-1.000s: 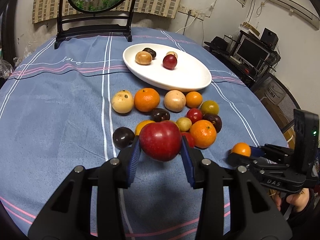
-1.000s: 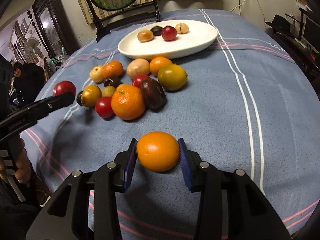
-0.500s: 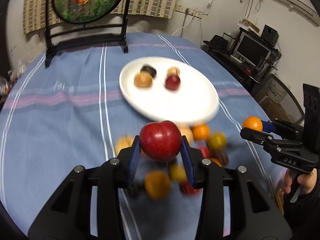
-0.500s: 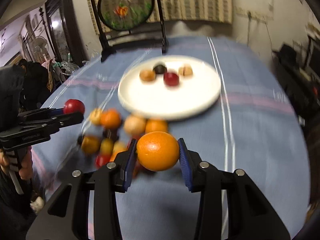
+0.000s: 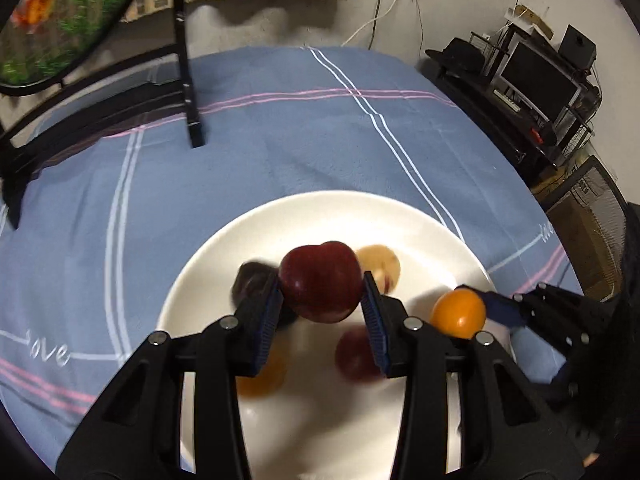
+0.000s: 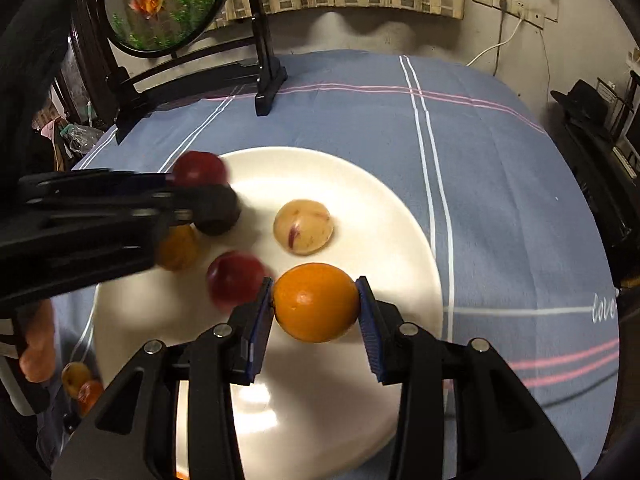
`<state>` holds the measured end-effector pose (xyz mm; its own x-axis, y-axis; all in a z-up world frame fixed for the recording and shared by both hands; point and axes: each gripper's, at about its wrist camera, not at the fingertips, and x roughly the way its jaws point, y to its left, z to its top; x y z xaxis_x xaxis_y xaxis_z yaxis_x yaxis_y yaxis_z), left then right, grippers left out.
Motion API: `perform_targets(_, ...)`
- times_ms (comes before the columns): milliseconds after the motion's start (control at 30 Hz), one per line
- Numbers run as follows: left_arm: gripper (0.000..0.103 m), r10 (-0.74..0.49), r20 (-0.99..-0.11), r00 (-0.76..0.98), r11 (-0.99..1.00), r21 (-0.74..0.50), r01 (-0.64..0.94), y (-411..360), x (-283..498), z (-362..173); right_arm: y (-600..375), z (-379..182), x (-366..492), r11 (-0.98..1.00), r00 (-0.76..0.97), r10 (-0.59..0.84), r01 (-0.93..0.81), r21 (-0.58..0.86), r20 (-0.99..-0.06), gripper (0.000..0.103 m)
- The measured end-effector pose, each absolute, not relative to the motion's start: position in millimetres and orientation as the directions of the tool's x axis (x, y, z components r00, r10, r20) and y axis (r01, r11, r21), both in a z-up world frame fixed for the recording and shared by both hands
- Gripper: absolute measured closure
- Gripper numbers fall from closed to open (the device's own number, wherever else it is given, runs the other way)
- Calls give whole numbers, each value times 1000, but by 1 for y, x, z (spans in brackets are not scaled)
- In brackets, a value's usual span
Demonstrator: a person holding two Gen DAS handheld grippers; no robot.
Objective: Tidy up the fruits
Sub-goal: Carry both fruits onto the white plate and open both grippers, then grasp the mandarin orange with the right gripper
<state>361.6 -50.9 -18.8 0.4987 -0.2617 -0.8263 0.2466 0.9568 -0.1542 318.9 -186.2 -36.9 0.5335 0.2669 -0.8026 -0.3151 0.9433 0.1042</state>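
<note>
Both tools over the plate, each with a fruit clamped, ready to set down.

The left tool (image 5: pixel 322 300) is closed on a dark red round apple (image 5: pixel 320 282); the right tool (image 6: pixel 316 312) is closed on a glossy round orange (image 6: pixel 316 307). Both hang above the wide white ceramic plate (image 6: pixel 384 216), which sits on the blue striped cloth of the surface (image 6: pixel 500 184). I judge it best to lower each fruit into a bare patch, clear of the pale speckled fruit (image 6: pixel 303 227) and small red fruit (image 6: pixel 236 278), and open gently so nothing rolls. The apple's dimple faces up and away; both fruits are near-round, with no real long axis.
</note>
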Motion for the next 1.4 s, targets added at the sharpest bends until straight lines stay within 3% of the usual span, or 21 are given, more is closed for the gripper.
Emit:
perform_targets(133,62,-271,-844,464,953,-167,252,-60,380,-29,-188,-42,331,940,516,277,-320,118,-811,61)
perform_targets(200,48,-271,-841,468,954,-169,247,-62,384,-28,-187,-41,333,941,516,270,-321,109,-813,39)
perform_targets(233,36,-267,-834,483,956,-168,239,-61,384,-24,-188,-39,331,944,533,260,-315,97,-805,39)
perform_targets(400,34,-278,-792,544,956,-172,239,-42,353,10,-193,-17,304,940,551,271,-329,93,-789,39)
perform_targets(533,19,-255,-757,602,964,-148,222,-18,285,33,-201,-5,253,930,544,298,-350,110,-784,38)
perform_targets(733,18,-267,-718,642,963,-173,208,0,166,27,-208,-4,159,934,563,312,-328,140,-765,37)
perform_targets(800,18,-243,-715,656,969,-152,193,1,130,16,-210,-9,133,936,562,327,-307,175,-760,30)
perform_targets(967,18,-186,-726,662,982,-119,145,12,65,-10,-214,-24,89,939,566,339,-250,236,-752,30)
perform_targets(1400,18,-168,-739,653,986,-139,96,36,23,-29,-179,-33,45,914,517,382,-334,231,-766,30)
